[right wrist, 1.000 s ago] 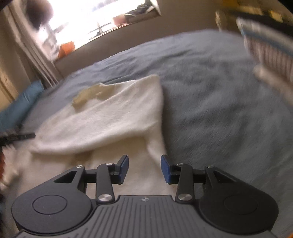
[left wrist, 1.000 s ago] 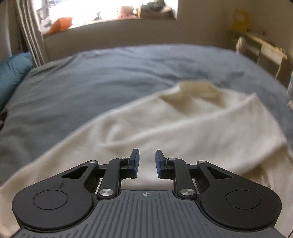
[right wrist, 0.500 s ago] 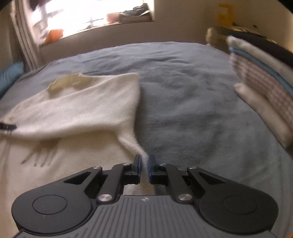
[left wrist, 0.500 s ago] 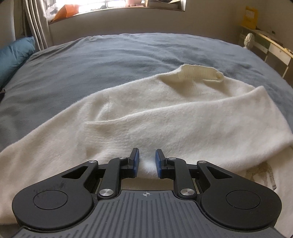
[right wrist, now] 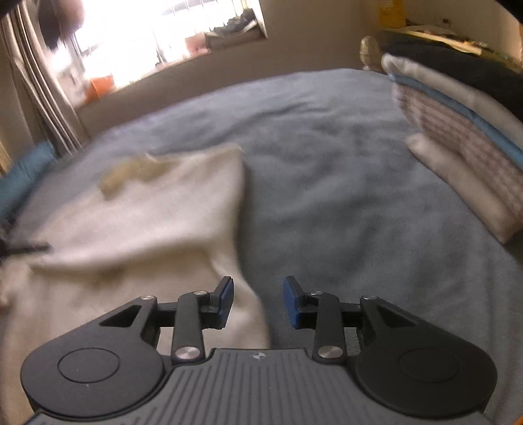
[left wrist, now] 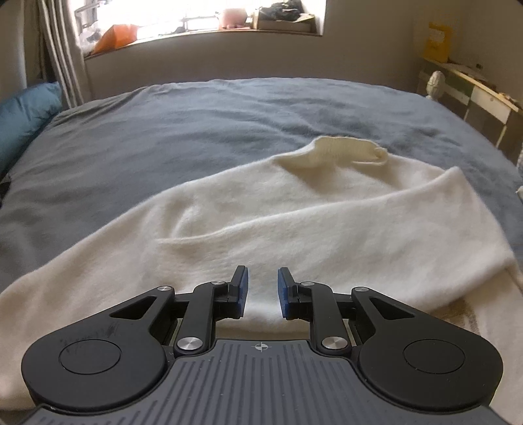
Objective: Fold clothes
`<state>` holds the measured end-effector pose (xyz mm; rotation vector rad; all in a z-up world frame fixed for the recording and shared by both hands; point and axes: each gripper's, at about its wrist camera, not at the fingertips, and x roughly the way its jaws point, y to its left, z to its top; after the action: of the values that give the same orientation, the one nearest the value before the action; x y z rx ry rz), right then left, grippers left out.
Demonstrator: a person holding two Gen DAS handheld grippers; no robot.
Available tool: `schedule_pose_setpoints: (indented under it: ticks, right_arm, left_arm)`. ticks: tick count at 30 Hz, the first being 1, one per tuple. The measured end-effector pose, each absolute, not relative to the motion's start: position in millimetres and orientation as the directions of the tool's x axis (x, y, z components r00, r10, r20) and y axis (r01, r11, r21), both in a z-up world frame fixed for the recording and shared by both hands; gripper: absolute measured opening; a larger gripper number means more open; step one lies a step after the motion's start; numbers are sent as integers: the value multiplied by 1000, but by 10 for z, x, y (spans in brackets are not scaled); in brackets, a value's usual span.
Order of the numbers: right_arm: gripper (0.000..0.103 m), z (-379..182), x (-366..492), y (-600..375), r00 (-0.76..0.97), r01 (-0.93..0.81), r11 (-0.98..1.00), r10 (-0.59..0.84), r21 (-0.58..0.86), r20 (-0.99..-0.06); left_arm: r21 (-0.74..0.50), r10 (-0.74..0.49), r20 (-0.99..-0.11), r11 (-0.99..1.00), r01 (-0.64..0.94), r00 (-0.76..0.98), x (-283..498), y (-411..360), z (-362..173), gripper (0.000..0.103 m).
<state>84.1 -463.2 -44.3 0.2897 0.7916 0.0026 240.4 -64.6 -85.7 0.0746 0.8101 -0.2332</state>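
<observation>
bed cover: grey-blue blanket [left wrist: 202, 137], wrinkled, fills the mid scene
pillow: teal [left wrist: 23, 114], far left edge of the bed
curtain: beige, striped [left wrist: 59, 55], far left beside the window
windowsill: far wall, cluttered; orange item [left wrist: 114, 34] at its left, pink pot [left wrist: 232, 21] mid
shelf: pale wood [left wrist: 474, 85], far right
folded stack: [right wrist: 464, 130], right side of the bed, blurred

Right tongs [right wrist: 258, 299] just opening, empty, over cream sweater [right wrist: 147, 212], grey blanket [right wrist: 327, 163]

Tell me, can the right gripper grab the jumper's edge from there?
Probably yes. The right gripper has just been opening, nothing pinched, and the cream jumper has its edge lying right between the fingers, with nothing blocking.
</observation>
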Motion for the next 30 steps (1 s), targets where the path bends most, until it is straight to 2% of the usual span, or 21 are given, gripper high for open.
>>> schedule_pose_setpoints:
  ticks: [3,6,11,18,22,27,30]
  right_arm:
    - [34,-406,1253,-4508,715,45,962,158,271,-681]
    - [31,-542,1771,-4331,694,4,973,165,233,-700]
    - [24,-925,2584,-4200,646,9,984,129,177,-752]
    - [23,-1053,3125,-4260,665,63,972,128,226,-735]
    - [22,-1084,3300,-4347,675,118,950,136,288,-725]
    - [22,-1103,3371,-4619,682,242,855,187,459,-707]
    - [25,-1001,3234,-4918,704,387,757,126,526,-699]
  left_arm:
    - [-23,-174,-740,972,233,650,2440,-738,-964,20]
    - [-12,-159,-739,975,224,654,2433,-772,-1033,20]
    - [-30,-173,-737,974,224,654,2429,-730,-1036,22]
    - [-54,-194,-732,972,227,653,2420,-683,-1055,24]
    - [-70,-204,-730,972,225,653,2418,-655,-1063,24]
    - [-75,-205,-730,972,222,652,2419,-652,-1065,24]
    - [-75,-208,-735,971,228,646,2451,-648,-1063,26]
